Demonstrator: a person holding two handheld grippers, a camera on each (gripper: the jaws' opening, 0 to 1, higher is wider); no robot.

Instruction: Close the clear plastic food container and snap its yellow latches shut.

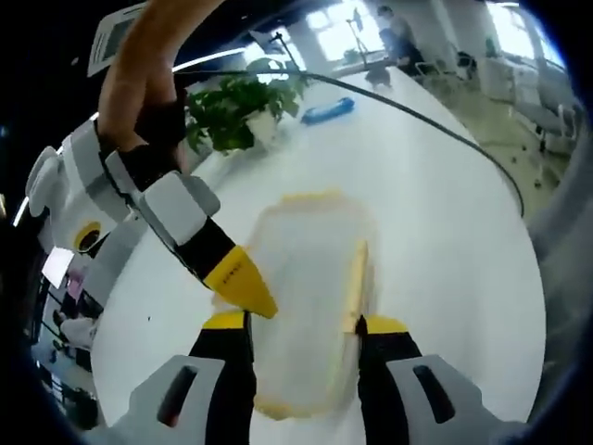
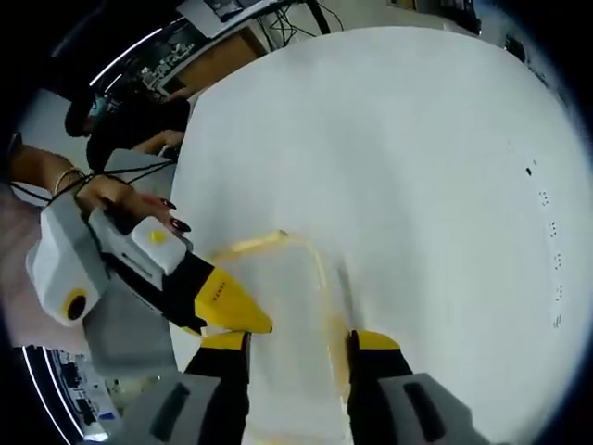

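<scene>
Left gripper view, clear rounded container (image 1: 310, 306) with yellow latches on smooth white table (image 1: 445, 213), straddled by parted left gripper (image 1: 306, 324), right gripper (image 1: 243, 286) touching its edge, leafy plant (image 1: 243, 107) behind; right gripper view, container (image 2: 287, 315) between released right gripper (image 2: 301, 338) jaws, left gripper (image 2: 232, 311) at its rim, grip not discernible.

- I can read no text, label, brand or number in either view.
- Ahead and to the right of my right gripper (image 2: 289, 338), small dark marks dot the white table (image 2: 445, 139), too tiny to make out as characters.
- Far to the upper left of my left gripper (image 1: 306, 324), a pale board (image 1: 113, 37) shows grey patches, but they are too blurred to read.
</scene>
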